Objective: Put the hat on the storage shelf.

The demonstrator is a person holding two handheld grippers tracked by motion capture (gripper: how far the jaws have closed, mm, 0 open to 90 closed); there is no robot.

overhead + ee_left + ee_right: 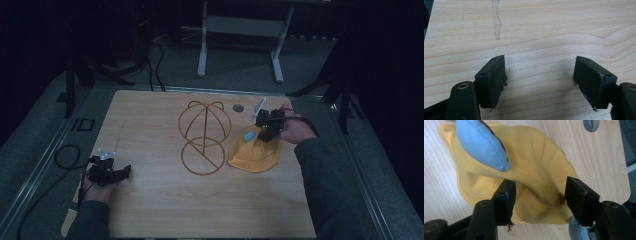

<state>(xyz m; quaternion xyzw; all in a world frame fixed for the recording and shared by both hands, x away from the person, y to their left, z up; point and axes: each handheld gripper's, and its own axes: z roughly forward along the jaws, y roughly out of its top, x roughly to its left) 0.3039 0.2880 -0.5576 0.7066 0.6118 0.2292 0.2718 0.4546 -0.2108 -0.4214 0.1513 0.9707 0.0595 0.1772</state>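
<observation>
We're looking down on the pale wood-grain tabletop [150,210], the biggest thing here, and everything sits on its far half. Near the middle stands our golden wire hat frame [204,136], a domed cage above a flat ring crossed by one bar. Just to its right, close but not touching as far as we can tell, lies the floppy yellow cloth hat with light-blue padded ears [253,154], slumped on the wood with one blue patch [248,136] turned upward. In the right gripper view we see that blue ear [480,145] up close, and a fold of yellow fabric [541,187] rising between the two black jaws.

Our right tongs [263,131] hover at the hat's far edge, jaws apart on either side of that fold; we see gaps beside the pads, so nothing is pinched. Our left tongs [122,172] rest well apart from all this, near the tabletop's left front, jaws spread wide over bare wood [539,50]. Smallest of all, a round grey disc [238,107] lies beyond the hat.
</observation>
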